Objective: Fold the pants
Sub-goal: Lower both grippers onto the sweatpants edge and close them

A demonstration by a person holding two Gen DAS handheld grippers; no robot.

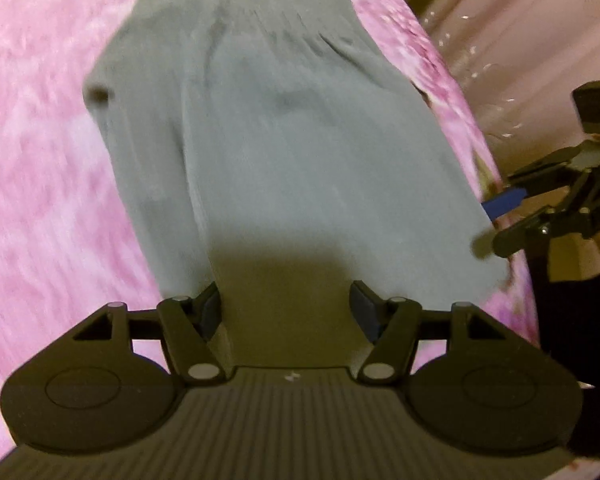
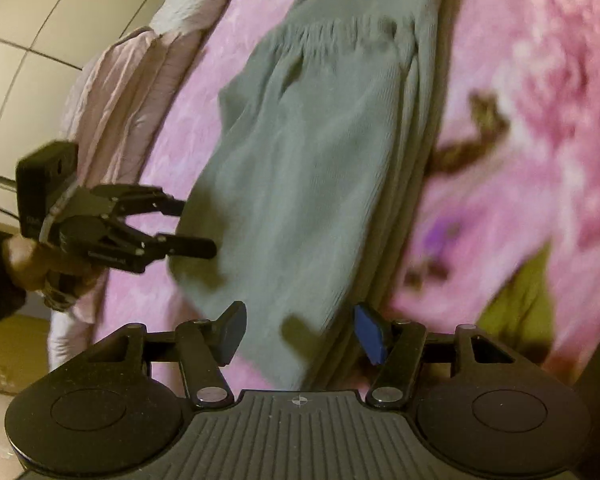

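Grey-green pants [image 1: 284, 152] lie folded lengthwise on a pink floral bedspread [image 1: 40, 160], gathered waistband at the far end. My left gripper [image 1: 288, 308] hovers open over their near end, its shadow on the cloth. In the same view my right gripper [image 1: 496, 220] stands open at the pants' right edge. The right wrist view shows the pants [image 2: 312, 184] with stacked layers along their right side. There my right gripper [image 2: 300, 332] is open above the near end. My left gripper [image 2: 200, 226], held by a hand, is open at the cloth's left edge.
The bedspread [image 2: 520, 80] has dark floral and green patches at the right. A pale pink blanket [image 2: 116, 92] is bunched along the bed's left side. White panelled doors [image 2: 32, 40] stand beyond it. A pink curtain [image 1: 520, 20] hangs off the bed's right edge.
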